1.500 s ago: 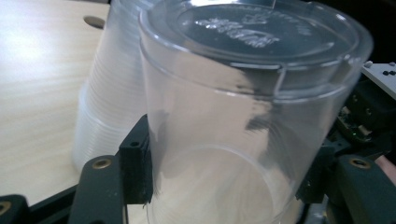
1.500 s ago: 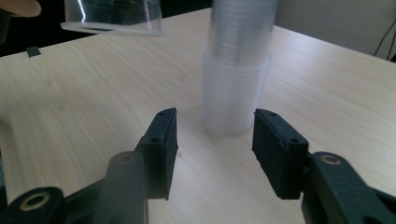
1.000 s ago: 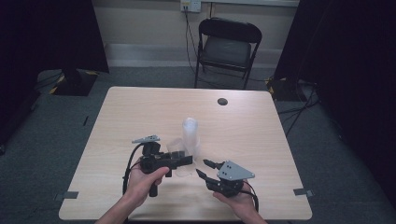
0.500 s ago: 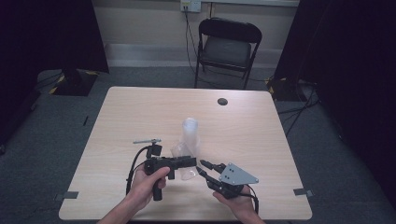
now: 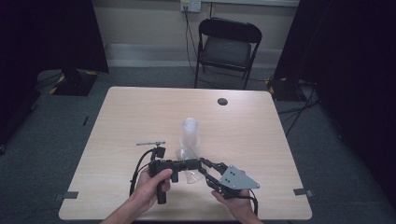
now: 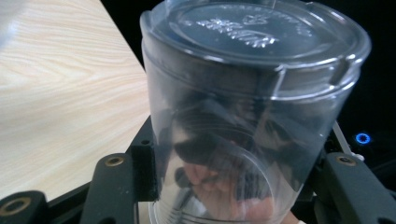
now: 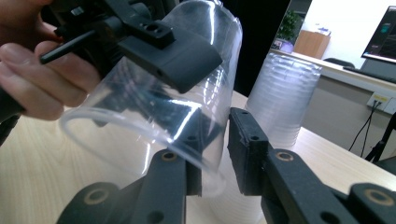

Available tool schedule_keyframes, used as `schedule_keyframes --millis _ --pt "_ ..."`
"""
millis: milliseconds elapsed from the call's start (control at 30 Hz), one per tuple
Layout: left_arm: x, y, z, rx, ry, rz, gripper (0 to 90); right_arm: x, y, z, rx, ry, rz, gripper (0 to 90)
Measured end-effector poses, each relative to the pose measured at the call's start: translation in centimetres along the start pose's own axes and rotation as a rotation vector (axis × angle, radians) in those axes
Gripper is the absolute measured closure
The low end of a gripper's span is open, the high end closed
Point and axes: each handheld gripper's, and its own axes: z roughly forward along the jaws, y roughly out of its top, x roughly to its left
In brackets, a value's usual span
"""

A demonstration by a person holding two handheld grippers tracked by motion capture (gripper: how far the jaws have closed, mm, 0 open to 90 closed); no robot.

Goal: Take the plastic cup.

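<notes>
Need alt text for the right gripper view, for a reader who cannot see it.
A clear plastic cup lies sideways, clamped by the left gripper, while the right gripper straddles its rim wall. A stack of cups stands behind on the wooden table.

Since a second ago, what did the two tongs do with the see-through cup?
The left tongs have just been closing and now clamp the clear plastic cup, pulled off the upright stack of clear cups and tipped sideways. The right tongs have been closing around its rim. The stack and small dark disc stayed put.
</notes>
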Motion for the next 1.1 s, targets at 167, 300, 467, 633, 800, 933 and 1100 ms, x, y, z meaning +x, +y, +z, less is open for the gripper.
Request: schedule_keyframes --millis 167,300,467,633,800,933,1100 --pt "-0.1 -0.2 0.3 0.002 -0.013 -0.002 43.3 0.1 0.0 0.0 -0.022 -0.017 -0.019 75.3" --pt "-0.4 -0.4 0.8 0.014 -0.051 0.011 42.0 0.7 0.3 -0.2 -0.055 -0.065 -0.050 76.3" --pt "-0.8 -0.7 1.2 0.014 -0.059 0.038 38.7 0.8 0.5 -0.7 -0.092 -0.082 -0.047 84.8" --pt "-0.7 -0.6 1.2 0.000 -0.033 0.059 32.0 0.6 0.4 -0.7 -0.086 -0.081 -0.044 88.8" --pt "-0.7 -0.4 1.0 -0.008 -0.006 0.082 25.6 0.5 0.4 -0.8 -0.080 -0.092 -0.043 89.8" --pt "-0.6 -0.3 0.8 -0.020 0.011 0.098 20.9 0.5 0.4 -0.9 -0.073 -0.103 -0.042 89.9" --pt "-0.6 -0.1 0.3 -0.052 0.047 0.156 15.7 0.3 0.3 -1.0 -0.055 -0.101 -0.026 89.9"
